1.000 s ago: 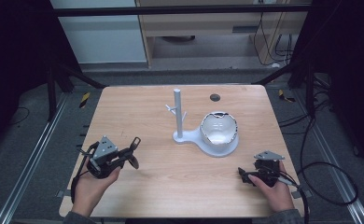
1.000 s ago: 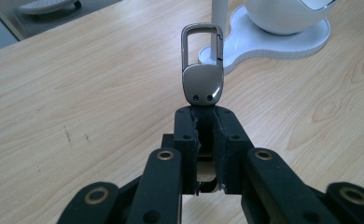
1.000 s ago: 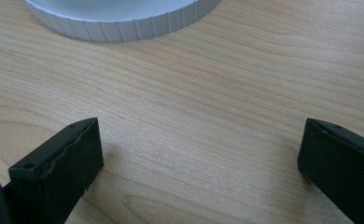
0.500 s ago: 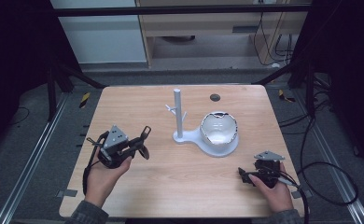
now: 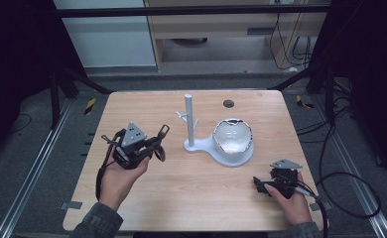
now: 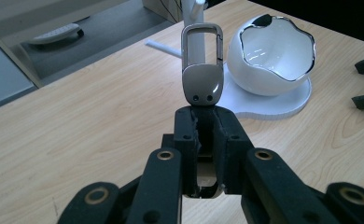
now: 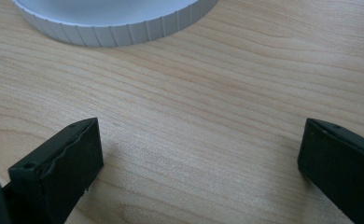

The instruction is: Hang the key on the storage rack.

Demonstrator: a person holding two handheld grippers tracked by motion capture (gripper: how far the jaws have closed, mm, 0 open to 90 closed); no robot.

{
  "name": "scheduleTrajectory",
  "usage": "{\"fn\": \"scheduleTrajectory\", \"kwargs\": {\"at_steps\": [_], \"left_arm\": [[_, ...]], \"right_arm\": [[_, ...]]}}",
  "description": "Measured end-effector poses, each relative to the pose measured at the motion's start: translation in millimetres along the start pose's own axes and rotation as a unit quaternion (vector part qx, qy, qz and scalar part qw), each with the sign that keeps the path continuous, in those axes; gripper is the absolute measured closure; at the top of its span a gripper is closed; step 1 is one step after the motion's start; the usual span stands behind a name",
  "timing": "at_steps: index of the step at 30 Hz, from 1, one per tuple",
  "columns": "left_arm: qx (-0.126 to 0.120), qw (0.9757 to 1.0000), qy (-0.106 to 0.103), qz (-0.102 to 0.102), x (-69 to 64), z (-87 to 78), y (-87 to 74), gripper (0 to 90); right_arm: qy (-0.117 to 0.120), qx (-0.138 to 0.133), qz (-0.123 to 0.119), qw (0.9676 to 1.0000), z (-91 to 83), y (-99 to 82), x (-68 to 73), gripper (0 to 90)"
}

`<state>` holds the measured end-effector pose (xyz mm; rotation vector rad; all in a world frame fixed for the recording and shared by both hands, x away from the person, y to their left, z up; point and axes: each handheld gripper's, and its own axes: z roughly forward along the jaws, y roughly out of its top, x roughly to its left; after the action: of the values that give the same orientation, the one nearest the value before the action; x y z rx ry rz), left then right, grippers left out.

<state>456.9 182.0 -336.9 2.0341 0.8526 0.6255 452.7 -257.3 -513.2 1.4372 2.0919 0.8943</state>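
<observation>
My left gripper point(image 5: 154, 144) point(image 6: 203, 116) is shut on a grey metal keychain clip point(image 6: 202, 70) that sticks up from between its jaws, lifted above the table left of the white stand. The clip point(image 5: 162, 132) points toward the stand's upright post point(image 5: 189, 119), which has small side pegs. A white bowl with a wavy silver rim point(image 5: 232, 138) point(image 6: 271, 51) sits on the stand's base point(image 5: 201, 147). My right gripper point(image 5: 259, 184) point(image 7: 199, 154) rests low at the table's near right, open, with nothing but bare wood between its jaws.
The ribbed rim of the white base point(image 7: 119, 21) lies just beyond the right gripper. A dark round hole point(image 5: 228, 103) marks the wooden table point(image 5: 206, 198) at the back. Black frame bars and cables run around the table's edges.
My left gripper has risen and moved right toward the stand with the clip held in it. The right gripper has stayed in place.
</observation>
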Motion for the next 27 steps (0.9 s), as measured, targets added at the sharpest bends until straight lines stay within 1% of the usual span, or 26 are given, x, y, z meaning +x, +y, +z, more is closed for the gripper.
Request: {"fn": "scheduleTrajectory", "kwargs": {"at_steps": [1,3,4,9,10,14,16,19,27], "left_arm": [[-0.003,1.0000,0.000,0.003,-1.4,0.0,4.1,80.4],[-0.005,1.0000,0.002,0.004,-1.4,-0.5,6.1,80.3],[-0.011,0.9999,0.003,0.000,-1.0,-1.4,9.2,80.4],[-0.015,0.9999,0.002,-0.008,1.0,-0.5,13.1,80.4],[-0.017,0.9998,0.001,-0.011,1.8,0.8,14.6,80.4],[-0.016,0.9998,-0.001,-0.011,2.1,4.5,16.6,80.5],[-0.012,0.9999,-0.002,-0.008,0.8,9.8,18.9,80.5],[-0.010,0.9999,-0.004,-0.006,0.1,12.9,21.1,80.5],[-0.024,0.9997,-0.008,-0.006,-6.4,20.7,32.7,80.5]], "right_arm": [[0.000,0.000,0.000,1.0000,0.0,0.0,0.0,0.4],[-0.001,0.000,0.000,1.0000,0.1,0.0,0.1,0.4],[0.000,0.000,0.000,1.0000,0.0,0.0,0.0,0.4],[-0.001,0.000,0.001,1.0000,0.1,0.1,0.3,0.4],[0.000,0.000,0.002,1.0000,-0.1,0.2,0.5,0.4],[-0.001,0.000,0.000,1.0000,0.2,0.1,0.2,0.4],[-0.001,0.000,0.001,1.0000,0.2,0.2,0.4,0.4],[-0.001,0.000,0.001,1.0000,0.2,0.3,0.4,0.4],[-0.001,0.000,0.001,1.0000,0.2,0.2,0.6,0.5]]}}
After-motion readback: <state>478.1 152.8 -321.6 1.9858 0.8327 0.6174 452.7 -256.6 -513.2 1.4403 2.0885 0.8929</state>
